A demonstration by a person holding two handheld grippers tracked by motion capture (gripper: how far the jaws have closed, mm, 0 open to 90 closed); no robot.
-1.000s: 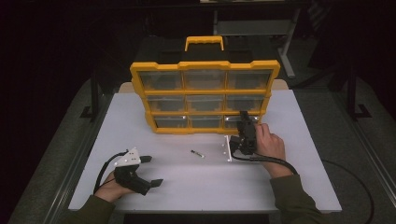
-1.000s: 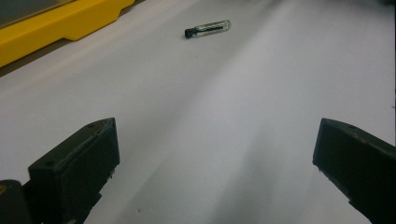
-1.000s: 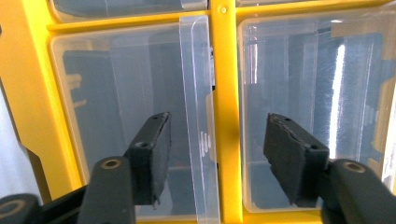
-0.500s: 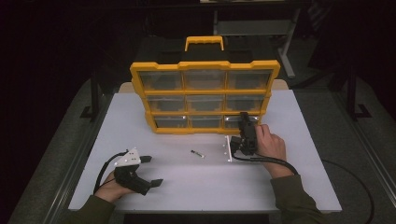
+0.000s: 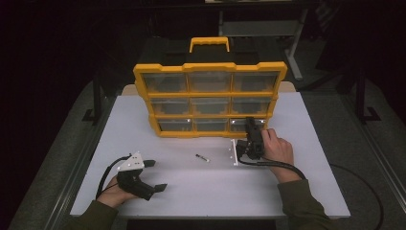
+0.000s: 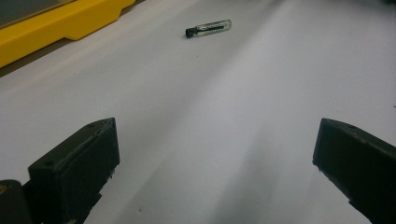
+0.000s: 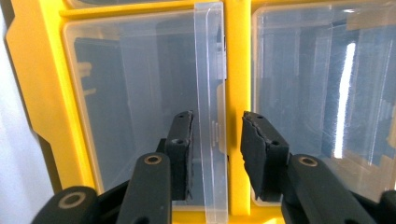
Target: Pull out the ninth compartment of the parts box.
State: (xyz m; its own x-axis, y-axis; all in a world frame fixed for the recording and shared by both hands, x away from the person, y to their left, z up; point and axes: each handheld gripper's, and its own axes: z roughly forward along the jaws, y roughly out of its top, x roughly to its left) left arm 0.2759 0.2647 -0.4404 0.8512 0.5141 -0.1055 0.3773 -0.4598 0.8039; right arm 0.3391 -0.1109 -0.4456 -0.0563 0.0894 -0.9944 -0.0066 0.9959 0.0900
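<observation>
A yellow organizer (image 5: 210, 65) with clear drawers stands upright at the middle of the white table (image 5: 306, 191). My right gripper (image 5: 249, 120) is turned on its side at the bottom right drawer (image 5: 241, 126). Its jaws have just been closing around that drawer's clear pull tab (image 7: 210, 93). The tab lies between the pads of the right gripper (image 7: 215, 126), with a gap still on one side. My left gripper (image 5: 158, 175) rests open at the front left with nothing between its fingers. A small clear tube with a dark end (image 5: 202, 157) lies on the table ahead of the left gripper (image 6: 215, 140).
The small tube (image 6: 208, 28) lies short of the organizer's yellow base (image 6: 70, 23). A black case with a yellow handle (image 5: 209, 44) stands behind the organizer. Cables trail from both grippers toward the table's front edge.
</observation>
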